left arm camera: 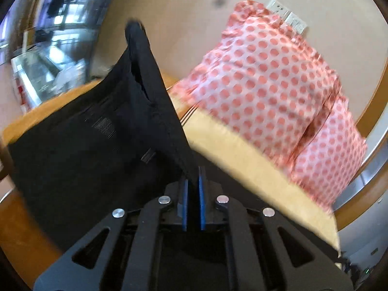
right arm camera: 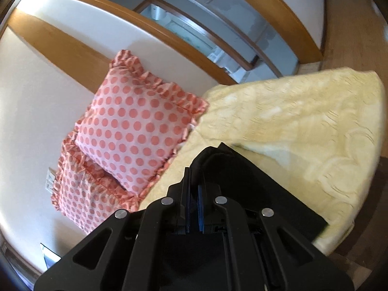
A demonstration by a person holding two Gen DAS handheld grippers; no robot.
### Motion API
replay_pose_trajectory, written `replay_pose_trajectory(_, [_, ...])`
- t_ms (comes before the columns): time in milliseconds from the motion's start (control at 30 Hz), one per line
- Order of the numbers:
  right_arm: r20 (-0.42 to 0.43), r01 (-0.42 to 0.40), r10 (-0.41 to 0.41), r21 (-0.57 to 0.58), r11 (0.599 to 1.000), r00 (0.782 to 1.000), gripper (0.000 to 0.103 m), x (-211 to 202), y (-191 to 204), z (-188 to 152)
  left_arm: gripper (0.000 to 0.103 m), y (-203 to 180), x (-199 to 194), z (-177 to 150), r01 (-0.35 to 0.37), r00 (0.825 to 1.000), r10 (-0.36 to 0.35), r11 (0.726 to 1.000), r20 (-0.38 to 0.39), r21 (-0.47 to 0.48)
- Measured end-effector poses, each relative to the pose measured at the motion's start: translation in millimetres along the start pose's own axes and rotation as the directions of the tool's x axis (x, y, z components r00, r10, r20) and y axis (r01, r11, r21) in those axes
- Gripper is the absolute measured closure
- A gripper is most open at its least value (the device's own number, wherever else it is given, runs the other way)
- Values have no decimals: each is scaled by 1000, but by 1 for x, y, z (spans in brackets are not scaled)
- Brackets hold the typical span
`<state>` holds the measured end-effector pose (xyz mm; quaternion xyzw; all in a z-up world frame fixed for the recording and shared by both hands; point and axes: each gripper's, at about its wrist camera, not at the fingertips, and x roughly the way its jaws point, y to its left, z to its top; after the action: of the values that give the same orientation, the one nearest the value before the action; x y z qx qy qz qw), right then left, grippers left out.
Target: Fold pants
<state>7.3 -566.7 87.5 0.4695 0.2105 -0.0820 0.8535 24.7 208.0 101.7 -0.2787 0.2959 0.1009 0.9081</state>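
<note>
The black pants (left arm camera: 84, 131) hang lifted above the bed, stretched from my left gripper (left arm camera: 193, 181) up to a far raised corner at the top middle. The left gripper is shut on an edge of the pants between its blue pads (left arm camera: 201, 194). In the right wrist view my right gripper (right arm camera: 194, 189) is shut on another bunched edge of the pants (right arm camera: 242, 169), and black cloth drapes to the right over the bed. Both views are tilted and motion-blurred.
A bed with a pale yellow cover (right arm camera: 303, 126) lies under the pants. Two pink polka-dot pillows (right arm camera: 135, 126) lean against the white wall, also in the left wrist view (left arm camera: 266, 92). A wooden bed frame (left arm camera: 21, 230) and a wall socket (left arm camera: 288, 17) show.
</note>
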Motion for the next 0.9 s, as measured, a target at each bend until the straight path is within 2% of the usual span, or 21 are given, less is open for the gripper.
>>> replay_pose_trajectory(100, [-32, 38, -37, 33, 999, 999, 98, 3, -13, -8, 96, 21, -13, -45, -51, 997, 47, 997, -54, -62])
replay_pose_trajectory(200, [-41, 49, -46, 72, 996, 998, 98, 2, -22, -12, 96, 34, -20, -64, -72, 996, 67, 993, -59, -91])
replay_pose_trajectory(333, [-49, 43, -37, 110, 993, 998, 98, -4, -31, -13, 94, 32, -26, -71, -79, 996, 77, 994, -35, -70])
replay_pose_trajectory(467, [-69, 61, -52, 132, 989, 996, 98, -4, -35, -14, 92, 34, -22, -69, -69, 997, 66, 994, -43, -80])
replay_pose_trajectory(567, [-15, 10, -8, 138, 990, 1000, 98, -17, -28, -9, 94, 32, -25, -73, -56, 998, 54, 996, -41, -65])
replay_pose_trajectory(633, [12, 29, -30, 105, 994, 999, 98, -27, -23, -5, 95, 31, -29, -78, -47, 998, 45, 998, -42, -49])
replay_pose_trajectory(800, [-46, 112, -106, 150, 982, 993, 98, -22, -44, -15, 98, 38, -30, -92, -51, 998, 48, 997, -48, -62])
replay_pose_trajectory(900, [-52, 124, -117, 163, 979, 992, 98, -23, -53, -19, 98, 40, -32, -95, -45, 998, 42, 997, -45, -61])
